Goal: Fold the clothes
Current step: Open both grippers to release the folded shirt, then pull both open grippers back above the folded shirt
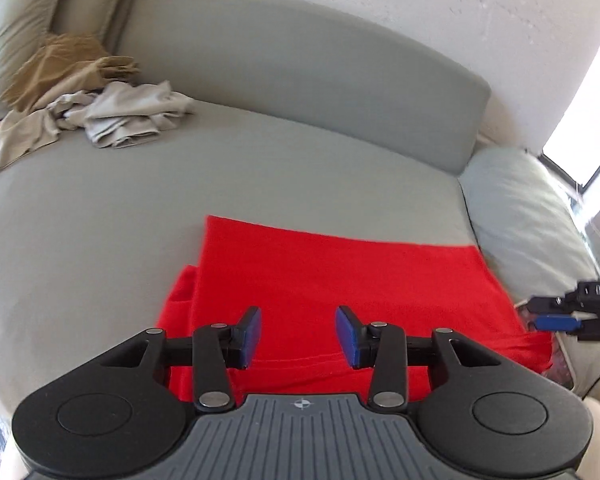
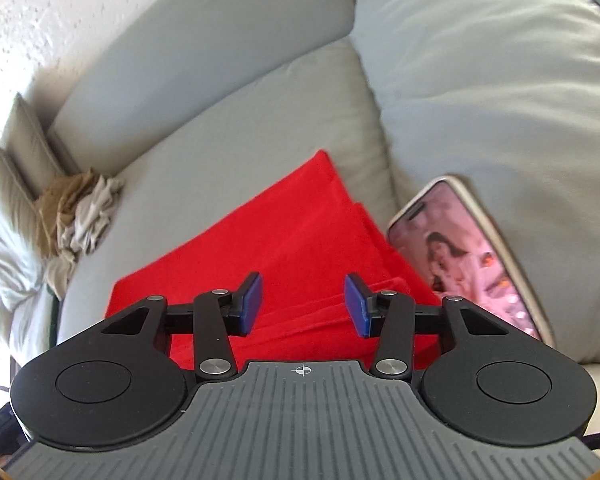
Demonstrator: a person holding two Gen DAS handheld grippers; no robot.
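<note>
A red knit garment (image 1: 332,280) lies folded into a flat rectangle on the grey-green sofa seat (image 1: 100,220), smooth woven upholstery. A phone (image 2: 472,248) with a lit screen leans beside it against a cushion (image 2: 500,100); crumpled beige clothes (image 1: 120,116) sit well apart. Left gripper (image 1: 299,336) and right gripper (image 2: 303,304) hover above the garment, jaws spread, empty

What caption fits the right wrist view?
Right gripper, jaws apart, above folded red garment on sofa, phone alongside.
</note>
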